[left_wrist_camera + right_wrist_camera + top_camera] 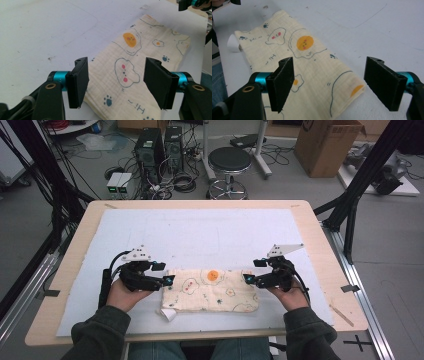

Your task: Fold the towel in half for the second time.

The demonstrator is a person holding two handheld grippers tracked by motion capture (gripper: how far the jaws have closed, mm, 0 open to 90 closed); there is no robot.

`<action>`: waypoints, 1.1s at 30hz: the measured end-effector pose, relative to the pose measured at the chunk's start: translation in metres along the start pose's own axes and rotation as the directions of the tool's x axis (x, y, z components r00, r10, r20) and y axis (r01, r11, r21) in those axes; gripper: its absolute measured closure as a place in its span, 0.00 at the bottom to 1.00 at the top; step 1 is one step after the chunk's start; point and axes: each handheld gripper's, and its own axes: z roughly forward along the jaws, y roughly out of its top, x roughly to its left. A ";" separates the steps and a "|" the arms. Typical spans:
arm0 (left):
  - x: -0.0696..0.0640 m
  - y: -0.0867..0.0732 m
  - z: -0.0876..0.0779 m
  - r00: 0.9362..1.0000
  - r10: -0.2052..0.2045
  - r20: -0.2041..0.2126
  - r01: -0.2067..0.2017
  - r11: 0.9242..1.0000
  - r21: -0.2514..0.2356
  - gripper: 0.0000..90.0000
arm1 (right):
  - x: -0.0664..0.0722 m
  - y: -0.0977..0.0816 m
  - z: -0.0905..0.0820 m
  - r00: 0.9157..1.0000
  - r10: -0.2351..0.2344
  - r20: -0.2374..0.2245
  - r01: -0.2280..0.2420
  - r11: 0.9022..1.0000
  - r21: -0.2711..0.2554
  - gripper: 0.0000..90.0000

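The folded cloth (210, 291) lies at lower centre of the high view, the left gripper (169, 280) and right gripper (246, 278) flanking its ends, jaws apart and empty.

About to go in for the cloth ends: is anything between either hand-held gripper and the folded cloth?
Nothing visible. The left hand-held gripper and right hand-held gripper sit open at opposite ends of the folded cloth, with only bare white mat around it.
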 end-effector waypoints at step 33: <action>0.041 -0.008 0.049 0.989 -0.081 -0.123 0.094 0.990 0.109 0.58 | -0.047 -0.014 0.031 0.994 0.102 0.033 -0.106 0.987 0.121 0.56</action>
